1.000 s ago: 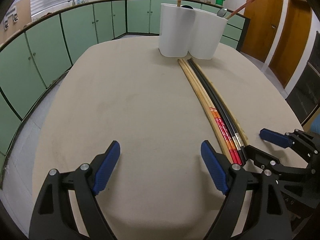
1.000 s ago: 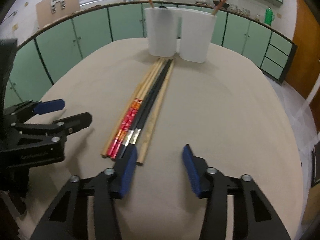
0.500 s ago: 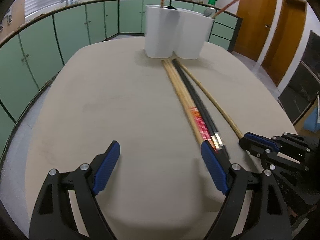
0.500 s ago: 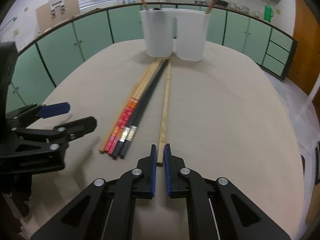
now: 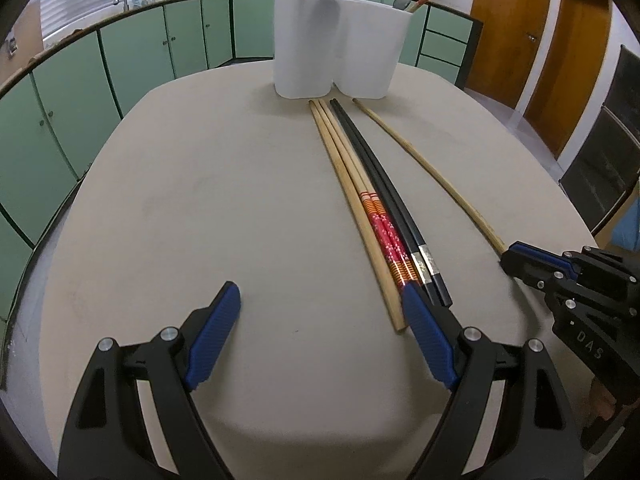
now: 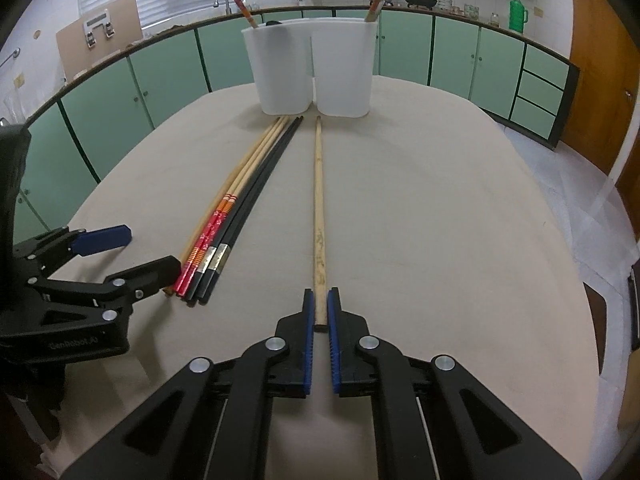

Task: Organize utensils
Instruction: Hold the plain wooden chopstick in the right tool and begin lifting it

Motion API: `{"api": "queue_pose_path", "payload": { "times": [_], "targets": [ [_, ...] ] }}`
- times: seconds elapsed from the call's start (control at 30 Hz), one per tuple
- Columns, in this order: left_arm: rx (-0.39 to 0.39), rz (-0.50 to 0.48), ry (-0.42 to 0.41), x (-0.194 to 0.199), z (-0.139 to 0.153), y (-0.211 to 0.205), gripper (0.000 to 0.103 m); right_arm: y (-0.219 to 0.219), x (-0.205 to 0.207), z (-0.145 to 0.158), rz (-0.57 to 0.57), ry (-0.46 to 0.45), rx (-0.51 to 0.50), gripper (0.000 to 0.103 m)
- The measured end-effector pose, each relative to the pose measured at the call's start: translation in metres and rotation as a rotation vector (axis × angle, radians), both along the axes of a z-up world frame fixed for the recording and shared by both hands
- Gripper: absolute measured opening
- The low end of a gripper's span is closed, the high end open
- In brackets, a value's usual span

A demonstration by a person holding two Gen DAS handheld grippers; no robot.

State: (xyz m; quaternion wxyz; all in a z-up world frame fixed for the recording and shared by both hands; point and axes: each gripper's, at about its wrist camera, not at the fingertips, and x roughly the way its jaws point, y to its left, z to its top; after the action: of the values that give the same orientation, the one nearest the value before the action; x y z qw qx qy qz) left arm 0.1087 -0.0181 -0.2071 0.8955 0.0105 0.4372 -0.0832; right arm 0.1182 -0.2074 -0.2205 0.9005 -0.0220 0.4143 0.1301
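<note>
beige table point(image 6: 440, 208) in a kitchen, green cabinets point(image 5: 132, 64) along the walls, wooden doors point(image 5: 504, 28) to one side. white two-compartment holder point(image 6: 312, 76) stood at the far end, one red-patterned chopstick in each compartment. lettering "das" and "genrobot" on the gripper bodies. five chopsticks point(image 5: 376, 216) lay bundled: one plain, two red-patterned, two black. a sixth, the plain wooden chopstick point(image 6: 319, 208), lay apart to their right, its near end pinched by the right gripper point(image 6: 319, 312). left gripper point(image 5: 320, 320) stood spread wide, nothing between its fingers, beside the bundle's near ends.
</note>
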Motion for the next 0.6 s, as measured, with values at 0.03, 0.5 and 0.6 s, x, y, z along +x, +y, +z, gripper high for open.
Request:
{"api": "queue_pose_path", "payload": {
  "times": [0.03,0.5,0.6],
  "targets": [
    [0.002,0.003,0.0,0.0,0.0,0.0,0.081,0.0,0.0,0.0,0.0,0.0,0.002,0.007],
    [0.023,0.038,0.002,0.006,-0.001,0.01,0.082,-0.002,-0.001,-0.001,-0.006,0.003,0.012,0.007],
    [0.019,0.05,0.004,0.006,0.0,0.013,0.082,-0.002,-0.001,0.0,-0.005,0.004,0.013,0.007]
  ]
}}
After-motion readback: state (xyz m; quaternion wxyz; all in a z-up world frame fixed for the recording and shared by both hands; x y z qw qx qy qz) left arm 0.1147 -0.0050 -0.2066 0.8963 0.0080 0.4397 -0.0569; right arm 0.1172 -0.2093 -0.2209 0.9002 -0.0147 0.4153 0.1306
